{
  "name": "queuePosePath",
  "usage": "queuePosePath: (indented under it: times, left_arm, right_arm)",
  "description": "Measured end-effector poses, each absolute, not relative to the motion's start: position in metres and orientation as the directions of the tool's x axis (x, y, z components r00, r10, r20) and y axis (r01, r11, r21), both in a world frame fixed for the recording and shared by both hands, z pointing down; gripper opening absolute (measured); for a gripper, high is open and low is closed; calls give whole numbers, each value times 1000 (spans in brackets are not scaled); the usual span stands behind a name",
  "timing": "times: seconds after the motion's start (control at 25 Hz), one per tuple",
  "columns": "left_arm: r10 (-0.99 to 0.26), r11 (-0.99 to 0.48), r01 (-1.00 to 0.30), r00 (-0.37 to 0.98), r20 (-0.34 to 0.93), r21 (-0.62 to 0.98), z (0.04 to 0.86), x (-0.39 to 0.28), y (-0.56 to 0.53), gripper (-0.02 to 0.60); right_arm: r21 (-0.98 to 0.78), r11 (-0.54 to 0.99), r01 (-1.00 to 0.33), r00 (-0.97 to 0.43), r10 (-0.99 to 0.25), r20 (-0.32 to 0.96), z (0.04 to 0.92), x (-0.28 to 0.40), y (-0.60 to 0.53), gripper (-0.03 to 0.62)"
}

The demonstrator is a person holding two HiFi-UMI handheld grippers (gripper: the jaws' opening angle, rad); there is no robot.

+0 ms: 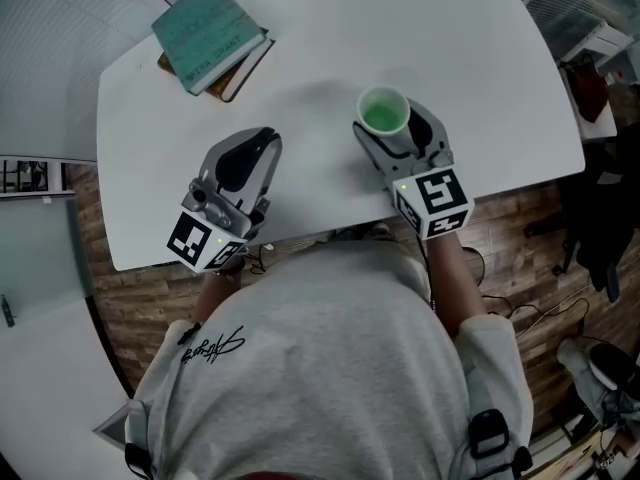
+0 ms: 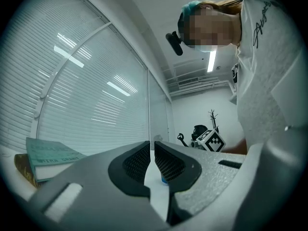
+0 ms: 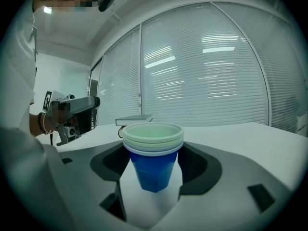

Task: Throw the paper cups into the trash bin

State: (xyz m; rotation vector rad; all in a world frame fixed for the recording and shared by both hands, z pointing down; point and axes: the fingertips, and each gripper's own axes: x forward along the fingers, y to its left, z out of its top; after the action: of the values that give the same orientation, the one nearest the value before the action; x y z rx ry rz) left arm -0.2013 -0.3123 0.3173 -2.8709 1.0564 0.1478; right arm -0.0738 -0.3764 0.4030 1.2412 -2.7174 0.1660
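A stack of paper cups (image 1: pixel 383 111), blue outside and pale green inside, stands upright between the jaws of my right gripper (image 1: pixel 388 125) near the table's front right. In the right gripper view the jaws press both sides of the cups (image 3: pixel 153 150), so the right gripper (image 3: pixel 153 165) is shut on them. My left gripper (image 1: pixel 262 140) lies low over the table to the left of the cups. Its jaws are shut to a thin slit with nothing between them (image 2: pixel 153 150). A trash bin is in none of the views.
Two stacked books (image 1: pixel 210 36) lie at the far left corner of the white table (image 1: pixel 400 28). Blinds behind glass run along the table's far side (image 3: pixel 202 81). Wooden floor and dark objects (image 1: pixel 600 218) are to the right of the table.
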Motion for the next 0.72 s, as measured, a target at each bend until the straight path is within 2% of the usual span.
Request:
queuePosePath:
  times: [0.72]
  left_arm:
    - [-485,-869,-493,865,-126,-39,320,-138,-309,31]
  right_arm:
    - [-34,524,-851,-525,-848,70,354,-15,-340,313]
